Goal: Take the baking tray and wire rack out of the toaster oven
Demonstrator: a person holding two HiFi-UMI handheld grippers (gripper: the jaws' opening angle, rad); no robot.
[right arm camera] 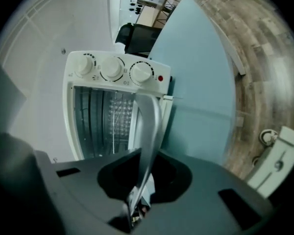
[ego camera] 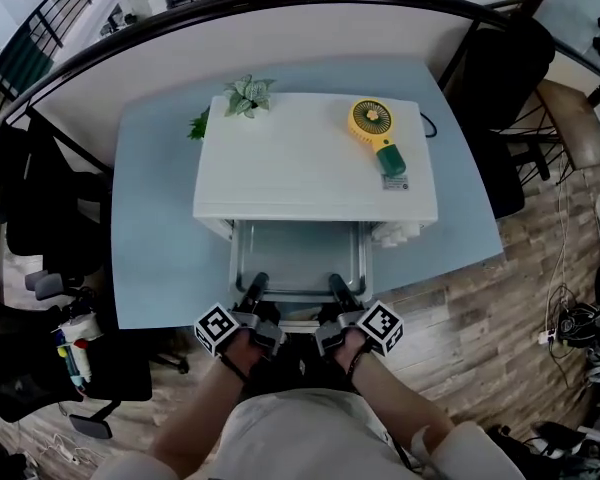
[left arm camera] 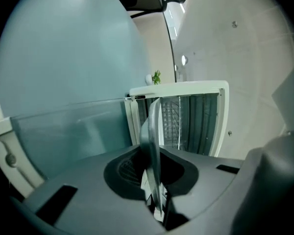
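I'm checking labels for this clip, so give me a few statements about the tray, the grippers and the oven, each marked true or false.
1. The left gripper and the right gripper are both clamped on the baking tray. True.
2. The baking tray sits fully inside the toaster oven. False: it sticks out of the front, toward the person.
3. A blue fan lies on top of the oven. False: the fan there is yellow.
4. The oven stands on a light blue table. True.
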